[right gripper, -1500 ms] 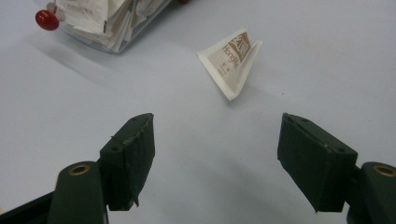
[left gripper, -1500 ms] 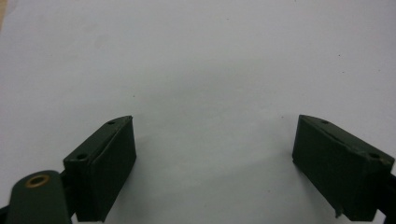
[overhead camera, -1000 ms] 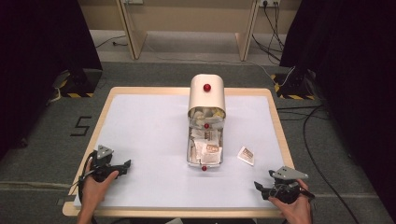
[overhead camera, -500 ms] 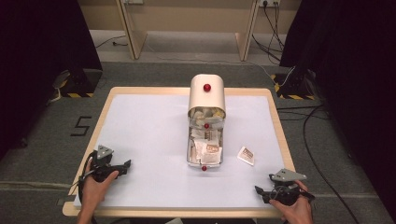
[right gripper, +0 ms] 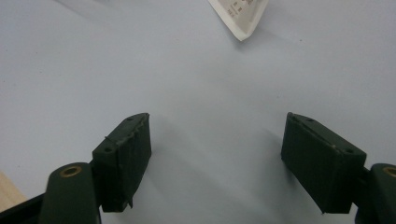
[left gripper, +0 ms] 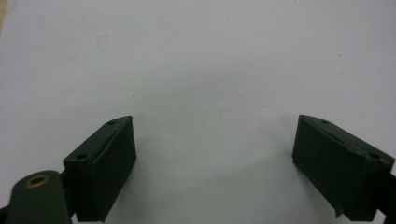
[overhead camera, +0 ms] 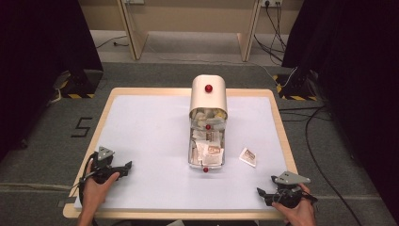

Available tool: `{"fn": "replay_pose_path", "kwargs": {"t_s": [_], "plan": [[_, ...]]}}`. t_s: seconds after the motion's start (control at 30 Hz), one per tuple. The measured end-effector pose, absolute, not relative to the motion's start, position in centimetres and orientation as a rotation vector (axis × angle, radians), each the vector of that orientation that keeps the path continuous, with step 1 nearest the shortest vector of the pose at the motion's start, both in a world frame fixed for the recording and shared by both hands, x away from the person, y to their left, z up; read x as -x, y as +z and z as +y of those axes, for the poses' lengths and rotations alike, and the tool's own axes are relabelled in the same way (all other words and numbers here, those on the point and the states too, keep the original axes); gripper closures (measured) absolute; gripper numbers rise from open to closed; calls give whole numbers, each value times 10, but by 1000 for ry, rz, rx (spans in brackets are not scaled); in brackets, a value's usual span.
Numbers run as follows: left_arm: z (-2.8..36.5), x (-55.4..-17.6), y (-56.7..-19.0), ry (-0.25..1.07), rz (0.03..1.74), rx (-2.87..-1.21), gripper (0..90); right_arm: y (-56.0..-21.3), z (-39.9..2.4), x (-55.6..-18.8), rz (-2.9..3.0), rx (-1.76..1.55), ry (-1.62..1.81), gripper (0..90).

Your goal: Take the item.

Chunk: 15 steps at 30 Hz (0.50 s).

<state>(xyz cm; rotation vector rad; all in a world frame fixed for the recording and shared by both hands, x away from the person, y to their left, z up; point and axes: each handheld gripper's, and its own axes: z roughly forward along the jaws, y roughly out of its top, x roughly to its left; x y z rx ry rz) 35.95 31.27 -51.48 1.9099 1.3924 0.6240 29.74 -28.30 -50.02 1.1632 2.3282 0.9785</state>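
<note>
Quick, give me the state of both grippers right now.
Left gripper: open, fingers wide apart, holding nothing.
Right gripper: open, holding nothing; the loose packet lies ahead of it.

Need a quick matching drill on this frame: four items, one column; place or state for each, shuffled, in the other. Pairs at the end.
Items:
1. left tool
2. right tool
3. loose packet
4. cream container

Places or states:
A. lies flat on the white mat, right of the container
B. open, at the near right corner
C. mid-table, lid raised, packets inside
D. open, at the near left edge, over bare mat

Pairs: 1-D, 2-B, 3-A, 4-C
</note>
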Motion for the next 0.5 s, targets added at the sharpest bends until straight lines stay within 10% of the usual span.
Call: {"fn": "replay_pose_path", "kwargs": {"t_s": [0.5], "plan": [[313, -360, -515, 624, 1392, -1910, 126, -500, -283, -297, 2328, -1157, 979, 247]]}}
